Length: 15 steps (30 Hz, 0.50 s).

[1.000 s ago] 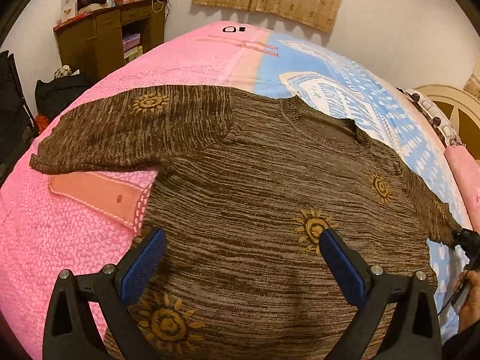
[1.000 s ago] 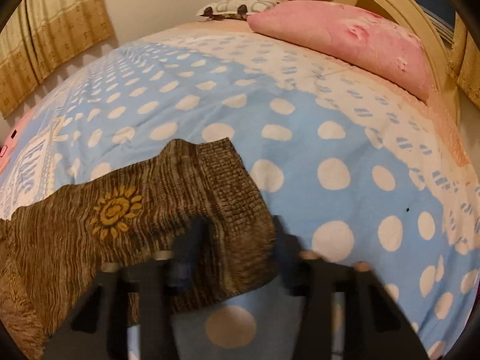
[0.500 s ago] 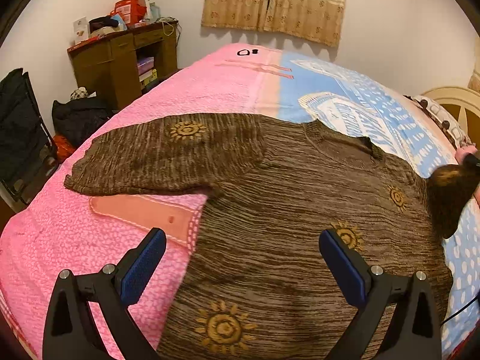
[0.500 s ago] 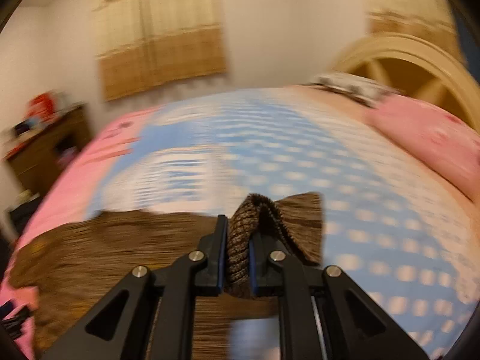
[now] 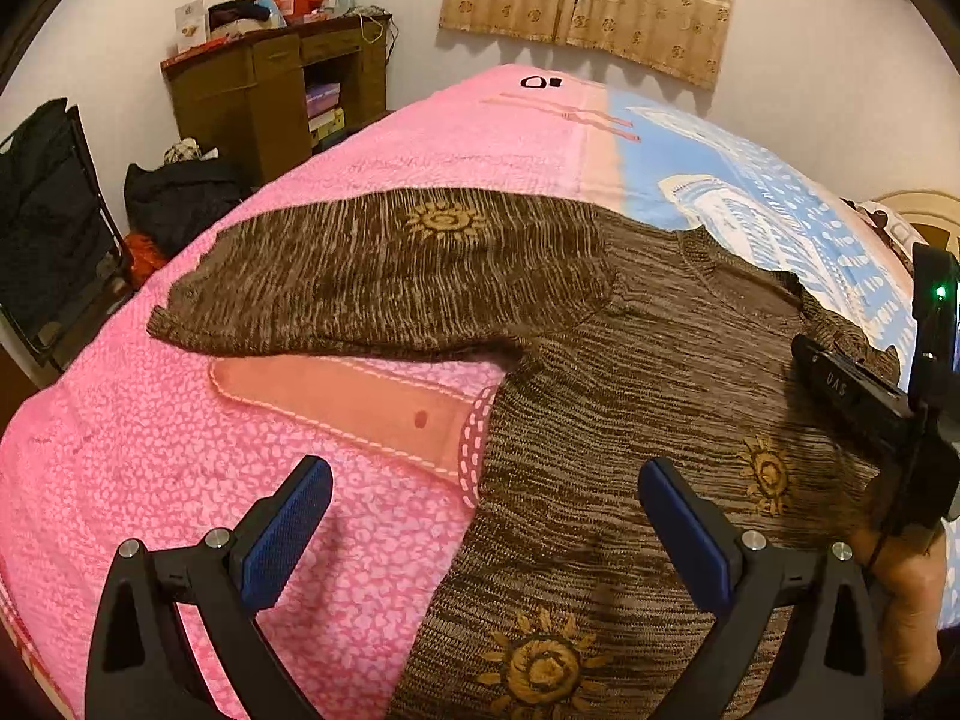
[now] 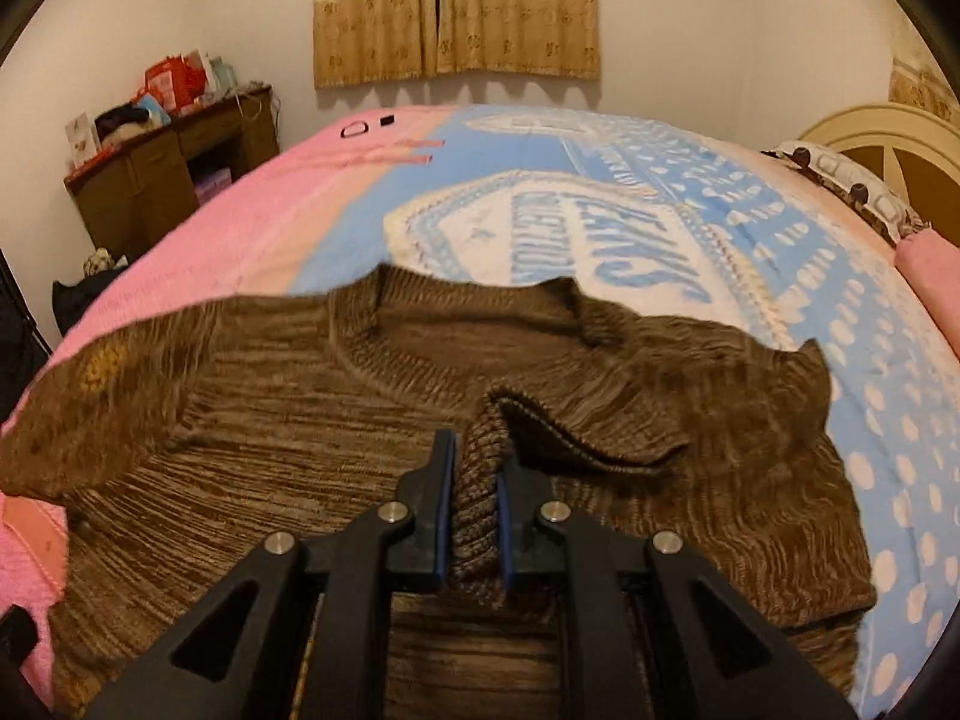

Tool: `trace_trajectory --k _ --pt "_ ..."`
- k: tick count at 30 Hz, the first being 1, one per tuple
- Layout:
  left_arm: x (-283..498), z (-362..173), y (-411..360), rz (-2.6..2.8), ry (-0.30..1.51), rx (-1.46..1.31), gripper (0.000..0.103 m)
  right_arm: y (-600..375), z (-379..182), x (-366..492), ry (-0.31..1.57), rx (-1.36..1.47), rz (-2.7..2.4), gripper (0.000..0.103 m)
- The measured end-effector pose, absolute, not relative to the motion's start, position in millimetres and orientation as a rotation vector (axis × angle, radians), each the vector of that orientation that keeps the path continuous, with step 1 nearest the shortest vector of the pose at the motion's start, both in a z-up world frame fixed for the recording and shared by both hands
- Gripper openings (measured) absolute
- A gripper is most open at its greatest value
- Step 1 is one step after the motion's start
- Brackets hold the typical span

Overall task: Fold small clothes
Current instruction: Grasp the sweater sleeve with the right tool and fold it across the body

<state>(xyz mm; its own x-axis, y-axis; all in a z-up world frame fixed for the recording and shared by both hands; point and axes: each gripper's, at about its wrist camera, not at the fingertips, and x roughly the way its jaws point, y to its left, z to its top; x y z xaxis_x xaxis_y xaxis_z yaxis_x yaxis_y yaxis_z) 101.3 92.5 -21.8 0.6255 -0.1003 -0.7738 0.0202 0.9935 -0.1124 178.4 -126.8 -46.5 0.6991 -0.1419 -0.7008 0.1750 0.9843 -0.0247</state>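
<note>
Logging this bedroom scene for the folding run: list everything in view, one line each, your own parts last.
sweater: one, brown with gold suns, flat on bed
sleeve cuff: one, brown ribbed, folded over the body
bedspread: one, pink and blue
curtains: one pair, beige, far wall
desk: one, dark wood, cluttered, left corner
bag: one, black, floor by desk
headboard: one, cream, right
pillow: one, pink, by headboard
left tool: open, blue pads, over sweater's hem
right tool: shut on sleeve cuff
hand: one, holding right tool

2 close wrist views downward over sweater [image 5: 630,372], bed [image 5: 180,480] shared
</note>
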Motion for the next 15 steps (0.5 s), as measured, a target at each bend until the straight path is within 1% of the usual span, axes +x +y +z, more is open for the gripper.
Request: trace_trajectory --k 2,4,5,6,7,8,10,12,14,15 --pt "103.7 -25.1 90.0 -0.073 0.904 -0.097 0.102 -123.4 -48.3 175.8 0.783 0.038 -0.148 0.017" --pt "104.8 -27.8 85.8 -0.088 0.913 -0.092 0.102 -121.3 -50.1 179.0 0.811 0.050 -0.086 0.023" --pt "104.3 -28.1 83.4 -0.094 0.913 -0.081 0.102 -119.4 -51.7 180.1 0.835 0.075 -0.021 0.036" --pt "103.6 -27.8 81.8 -0.098 0.910 -0.069 0.102 -117.3 -52.0 179.1 0.862 0.105 0.046 0.057" --pt "102.9 -27.1 80.6 -0.098 0.904 -0.054 0.102 -115.3 -51.5 176.3 0.868 0.126 0.094 0.064" --pt "102.4 -26.4 80.5 -0.095 0.897 -0.044 0.102 -115.0 -46.6 169.3 0.849 0.137 0.132 0.062" --pt "101.8 -24.9 82.3 -0.080 0.882 -0.031 0.102 -128.1 -30.9 158.4 0.785 0.140 0.100 0.062" --pt "103.4 -25.0 86.1 -0.079 0.879 -0.048 0.102 -156.7 -18.8 155.0 0.730 0.212 0.030 0.068" --pt "105.8 -27.1 88.0 -0.083 0.886 -0.074 0.102 -195.4 -14.0 155.2 0.699 0.320 -0.082 0.070" --pt "106.7 -28.1 88.0 -0.086 0.890 -0.080 0.102 -208.3 -15.4 159.5 0.713 0.353 -0.117 0.070"
